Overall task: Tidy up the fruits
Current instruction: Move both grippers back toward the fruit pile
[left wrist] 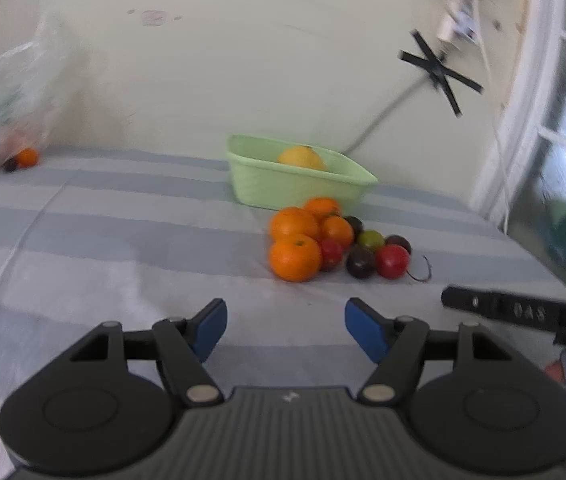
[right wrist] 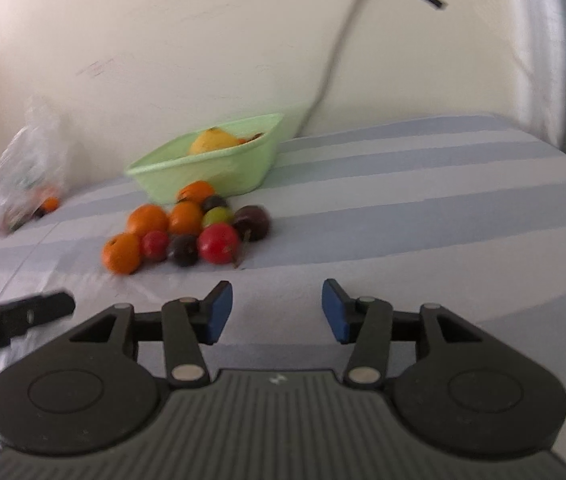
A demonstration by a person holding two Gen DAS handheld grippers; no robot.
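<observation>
- Your left gripper (left wrist: pixel 286 330) has its fingers apart with nothing between them, only bare striped sheet; it hangs over the bed's near edge.
- Your right gripper (right wrist: pixel 277 312) is the same: fingers apart, holding nothing, above the sheet near the same edge.
- The bed (left wrist: pixel 123 240) carries everything; its blue-grey and white striped sheet runs back to a pale wall.
- The fruit pile (left wrist: pixel 335 244) lies mid-bed, ahead of both grippers and well apart from them: four oranges (left wrist: pixel 294 258) clustered on one side, touching small red, dark purple and green round fruits (right wrist: pixel 219 243).
- Just behind the pile, close to it, stands the green basket (left wrist: pixel 295 188), nearer the wall edge, with a yellow fruit (left wrist: pixel 301 157) inside.
- At the far left corner of the bed a clear plastic bag (left wrist: pixel 7 112) leans by the wall, with one small orange (left wrist: pixel 27 157) and a dark fruit at its mouth.
- Both views are blurred, so finer detail of the small fruits cannot be told.
</observation>
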